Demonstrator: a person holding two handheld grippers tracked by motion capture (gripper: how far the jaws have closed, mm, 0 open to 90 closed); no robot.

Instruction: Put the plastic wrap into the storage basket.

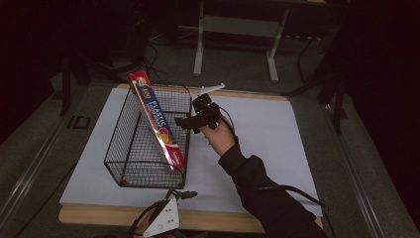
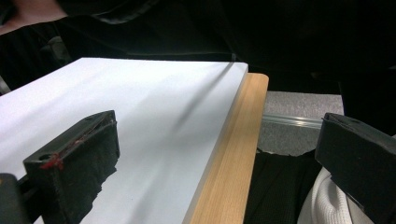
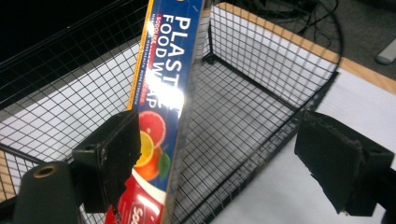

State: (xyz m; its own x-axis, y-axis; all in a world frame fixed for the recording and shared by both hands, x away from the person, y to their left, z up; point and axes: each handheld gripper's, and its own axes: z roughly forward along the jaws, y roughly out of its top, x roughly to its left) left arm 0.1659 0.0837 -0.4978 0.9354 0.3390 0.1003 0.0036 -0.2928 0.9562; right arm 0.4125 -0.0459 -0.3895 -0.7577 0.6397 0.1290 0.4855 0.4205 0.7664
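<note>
Item: plastic food wrap box (image 1: 157,119), one count. It stands in the wire basket (image 1: 130,163), leaning on a diagonal: its bottom end is down near the basket's corner at 5 o'clock, its top pokes over the far rim toward 11 o'clock.

Handling, as I judge it: a long, slim carton, light for its length, stiff along the edges but likely to dent on the broad printed faces. The glossy print shows glare in the right gripper view (image 3: 161,98), so I expect it to be slippery. I would take it across the narrow sides near mid-length, so it does not swing.

Grippers: two count. My right gripper (image 1: 194,121) sits at the basket's 3 o'clock rim, jaws apart; in its own view the box passes in front of the left jaw, with nothing clamped. My left gripper (image 1: 179,194) rests at the bench's 6 o'clock edge, jaws wide apart and empty.

Basket: one count. White board (image 2: 140,107) on the bench (image 2: 233,163): one count.
</note>
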